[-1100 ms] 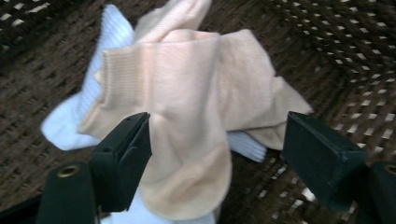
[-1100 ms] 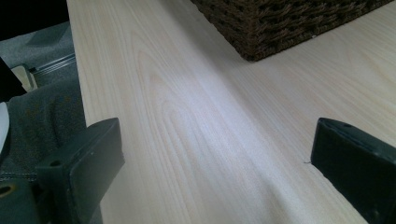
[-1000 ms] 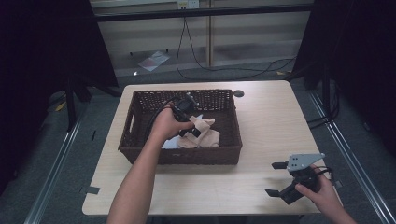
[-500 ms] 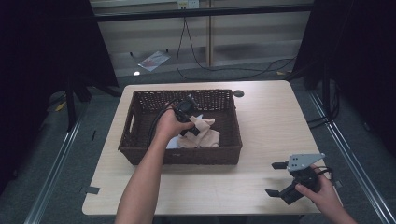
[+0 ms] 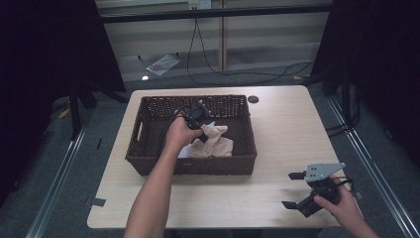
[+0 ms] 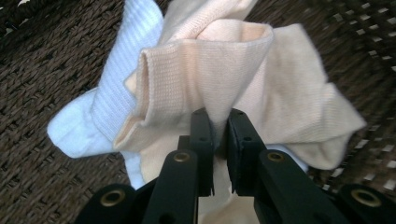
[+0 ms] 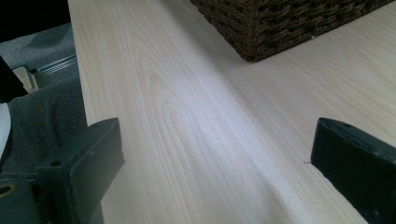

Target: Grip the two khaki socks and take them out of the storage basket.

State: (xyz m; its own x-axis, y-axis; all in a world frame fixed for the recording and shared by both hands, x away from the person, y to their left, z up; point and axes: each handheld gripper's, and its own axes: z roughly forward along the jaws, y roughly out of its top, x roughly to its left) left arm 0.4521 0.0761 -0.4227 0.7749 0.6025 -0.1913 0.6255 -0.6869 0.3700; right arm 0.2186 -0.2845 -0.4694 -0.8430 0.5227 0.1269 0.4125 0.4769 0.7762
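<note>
A dark wicker basket [image 5: 148, 163] stands on the table's middle left. Inside it lie a beige sock [image 5: 216, 144] and a white sock [image 5: 184, 151] partly under it. My left gripper [image 5: 202, 126] is inside the basket, shut on a fold of the beige sock [image 6: 224, 70]; the white sock [image 6: 116, 93] lies to the left in that view. My right gripper [image 5: 296, 191] rests low over the table near the front right corner, open with nothing between its jaws. The basket's corner [image 7: 261, 32] shows ahead of the right gripper [image 7: 215, 158].
The pale wood table [image 5: 287, 129] has bare surface right of the basket. A small black disc [image 5: 253, 99] lies near the far edge. Cables [image 5: 208, 54] and a scrap of paper [image 5: 161, 63] lie on the floor behind the table.
The left hand has lifted slightly, drawing the pinched beige sock up a little. The right gripper has not moved.
</note>
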